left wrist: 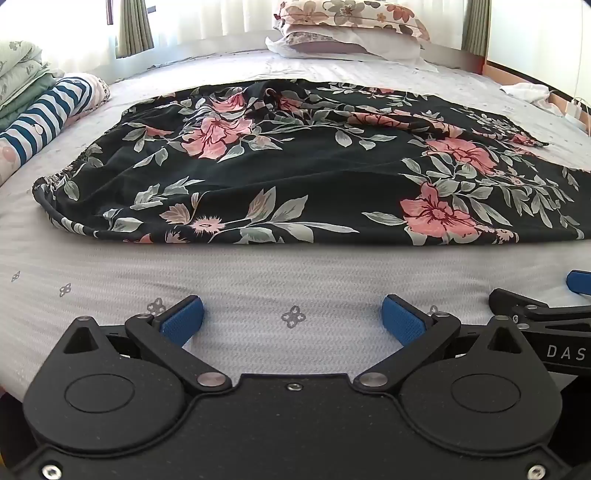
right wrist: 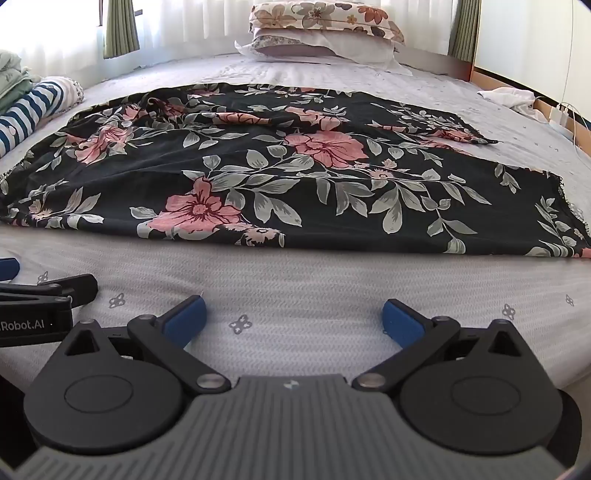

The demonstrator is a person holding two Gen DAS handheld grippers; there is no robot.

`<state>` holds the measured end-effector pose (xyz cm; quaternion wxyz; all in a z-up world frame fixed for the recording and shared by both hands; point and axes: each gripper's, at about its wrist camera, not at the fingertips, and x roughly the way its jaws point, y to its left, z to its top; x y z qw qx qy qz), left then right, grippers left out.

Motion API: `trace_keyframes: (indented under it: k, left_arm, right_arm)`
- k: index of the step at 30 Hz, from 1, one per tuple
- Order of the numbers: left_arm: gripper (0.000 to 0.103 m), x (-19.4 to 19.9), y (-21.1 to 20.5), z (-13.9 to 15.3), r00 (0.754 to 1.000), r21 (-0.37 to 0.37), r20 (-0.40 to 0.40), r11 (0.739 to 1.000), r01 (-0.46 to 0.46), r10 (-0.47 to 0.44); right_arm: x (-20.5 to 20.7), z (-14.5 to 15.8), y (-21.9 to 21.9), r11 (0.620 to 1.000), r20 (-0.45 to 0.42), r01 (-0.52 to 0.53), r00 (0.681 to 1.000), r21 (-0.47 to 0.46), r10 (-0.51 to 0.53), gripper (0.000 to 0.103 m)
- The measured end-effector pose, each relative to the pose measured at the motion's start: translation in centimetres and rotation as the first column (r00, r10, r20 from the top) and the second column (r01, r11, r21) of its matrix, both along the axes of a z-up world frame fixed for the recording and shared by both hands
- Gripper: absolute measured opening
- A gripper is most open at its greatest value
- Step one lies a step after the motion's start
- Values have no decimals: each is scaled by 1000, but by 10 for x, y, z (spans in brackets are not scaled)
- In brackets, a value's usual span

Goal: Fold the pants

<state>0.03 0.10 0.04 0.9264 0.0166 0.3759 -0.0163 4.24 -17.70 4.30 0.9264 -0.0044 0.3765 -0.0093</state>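
I am holding my left claw point(left wrist: 292, 320) and right claw point(right wrist: 294, 319) spread wide and empty over the bed point(left wrist: 258, 273), side by side; the floral pants point(left wrist: 295, 173) are lying spread just beyond them.

A bed point(left wrist: 295, 266) covered by a pale patterned sheet fills the room. At its far end, stacked pillows point(left wrist: 347, 29) are set against white sheer curtains point(left wrist: 221, 22) lit by daylight, flanked by green drapes point(left wrist: 135, 29). Folded bedding point(left wrist: 22, 81) is piled along the bed's left side; a wooden frame point(left wrist: 517, 74) is seen at its right.
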Motion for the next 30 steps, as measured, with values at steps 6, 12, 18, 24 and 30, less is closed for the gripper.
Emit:
trace_keyframes:
  k: [6,12,18,24,30]
  left_arm:
    - [103,0,0,0,1000,11,6,1000,-1,1]
    - [103,-1,0,0,1000,14,6,1000,0,0]
    - [103,0,-1,0,1000,16,6,1000,0,0]
    - [103,0,-1,0,1000,16,6,1000,0,0]
    - [103,0,-1,0,1000,17,5,1000,0,0]
  right_arm:
    - [0,0,0,1000,0,0,1000,-2,0,103]
    - [0,0,0,1000,0,0,1000,-1,0,103]
    - [0,0,0,1000,0,0,1000,-2,0,103]
    - [0,0,0,1000,1,0,1000,-2,0,103]
    - [0,0,0,1000,1,0,1000,-2,0,103]
